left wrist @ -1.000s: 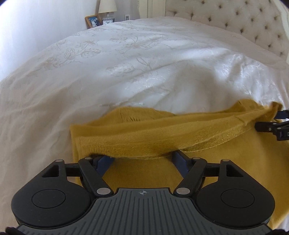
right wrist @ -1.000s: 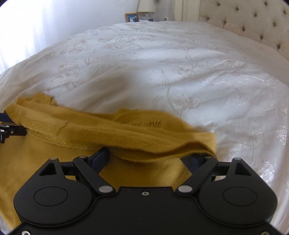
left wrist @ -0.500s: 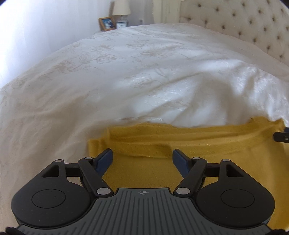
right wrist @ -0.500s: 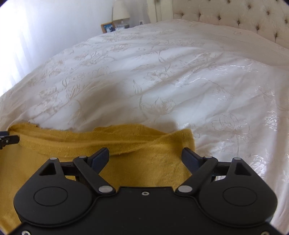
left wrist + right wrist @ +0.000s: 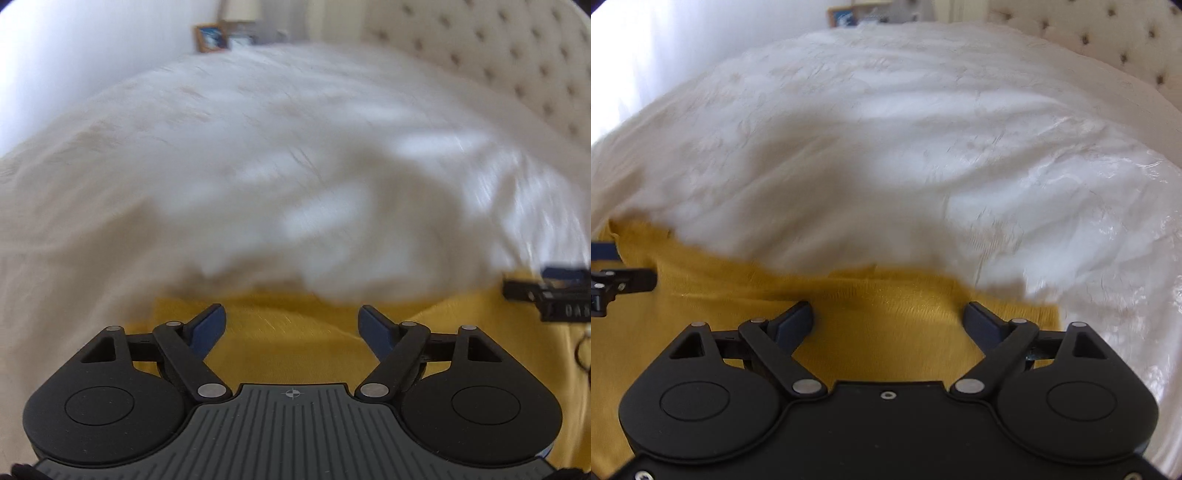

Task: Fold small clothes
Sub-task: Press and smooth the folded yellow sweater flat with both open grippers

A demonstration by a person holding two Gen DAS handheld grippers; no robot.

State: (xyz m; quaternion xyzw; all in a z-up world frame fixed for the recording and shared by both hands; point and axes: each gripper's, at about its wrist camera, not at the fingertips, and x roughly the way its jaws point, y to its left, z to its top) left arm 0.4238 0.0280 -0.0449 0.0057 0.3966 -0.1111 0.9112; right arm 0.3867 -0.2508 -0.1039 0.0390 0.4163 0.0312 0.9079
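Note:
A mustard-yellow knit garment (image 5: 295,343) lies flat on the white bedspread (image 5: 258,166), folded over on itself; it also shows in the right wrist view (image 5: 886,325). My left gripper (image 5: 291,317) is open and empty just above the garment's left part. My right gripper (image 5: 888,315) is open and empty above its right part, near the right edge. Each gripper's tip shows in the other's view: the right one at the right edge (image 5: 546,295), the left one at the left edge (image 5: 613,280). Both views are blurred by motion.
The embroidered bedspread (image 5: 923,147) stretches away ahead. A tufted cream headboard (image 5: 498,55) stands at the right. A framed picture (image 5: 210,37) and a lamp base sit on a nightstand at the far end, beside a white wall.
Both grippers held the garment's raised edge one second ago. They let go, the fold dropped flat, and both grippers have drawn back a little with jaws open.

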